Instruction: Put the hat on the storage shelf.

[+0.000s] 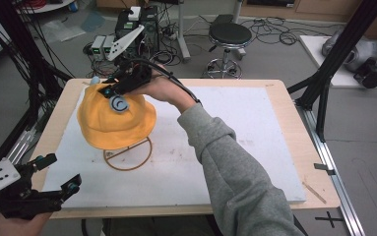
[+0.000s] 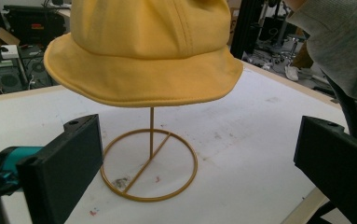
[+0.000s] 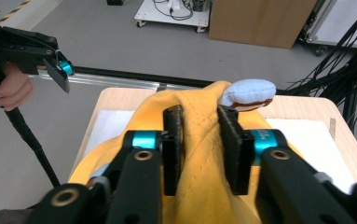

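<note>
The yellow fabric bucket hat [image 1: 114, 120] sits on the thin gold wire stand [image 1: 128, 156], at the left half of the white board [image 1: 255, 147]. The right gripper [image 1: 111, 91] is on the hat's top; the left gripper [image 1: 58, 172] is near the front left corner, well apart.

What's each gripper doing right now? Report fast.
Left gripper: open, holding nothing, near the table's front-left corner.
Right gripper: shut on the hat, pinching a fold of its crown.

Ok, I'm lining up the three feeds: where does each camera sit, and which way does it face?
High view: above the table, looking forward and down; both forearms show.
Left gripper view: low at the table's near edge, facing the stand under the yellow hat; its own fingers spread wide.
Right gripper view: on the right gripper, looking down at the pinched hat crown.
All share the hat.
</note>
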{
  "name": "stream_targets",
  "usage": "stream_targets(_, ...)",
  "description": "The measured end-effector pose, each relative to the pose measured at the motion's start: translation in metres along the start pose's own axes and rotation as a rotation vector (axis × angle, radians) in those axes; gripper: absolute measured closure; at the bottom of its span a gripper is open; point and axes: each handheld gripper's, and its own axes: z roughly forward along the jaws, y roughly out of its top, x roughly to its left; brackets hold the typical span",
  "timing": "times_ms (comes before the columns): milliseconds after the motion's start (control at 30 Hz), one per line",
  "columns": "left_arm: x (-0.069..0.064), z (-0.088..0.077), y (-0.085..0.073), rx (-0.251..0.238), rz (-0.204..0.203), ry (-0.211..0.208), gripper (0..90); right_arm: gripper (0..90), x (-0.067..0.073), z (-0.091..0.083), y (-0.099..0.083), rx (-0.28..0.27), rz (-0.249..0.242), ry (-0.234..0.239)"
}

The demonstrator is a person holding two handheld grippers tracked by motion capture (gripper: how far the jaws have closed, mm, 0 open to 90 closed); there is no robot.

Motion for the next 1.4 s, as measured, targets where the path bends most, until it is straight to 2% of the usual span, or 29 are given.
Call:
stream_targets(100,0.000,0.000,0.000,0.003,0.000,0.001,1.7,60.5,0.000,0.000,0.000,-0.004,0.011,-0.012)
stream_targets(400,0.001,0.001,-0.001,0.002,-0.006,0.004,1.7,20.0,-0.002,-0.007,-0.002,-0.022,0.057,-0.097)
stream_targets(467,0.002,0.002,-0.001,0.002,-0.003,0.001,1.7,11.5,0.000,-0.010,-0.002,-0.021,0.064,-0.130)
stream_targets(767,0.003,0.006,0.001,0.002,-0.003,-0.007,1.7,11.0,0.000,-0.028,-0.006,-0.066,0.081,-0.195)
stream_targets(1200,0.006,0.015,0.003,0.007,-0.003,-0.024,1.7,11.0,0.003,-0.055,-0.015,-0.126,0.113,-0.219)
stream_targets(1400,0.008,0.019,0.005,0.006,-0.004,-0.032,1.7,11.0,0.007,-0.068,-0.022,-0.139,0.120,-0.257)
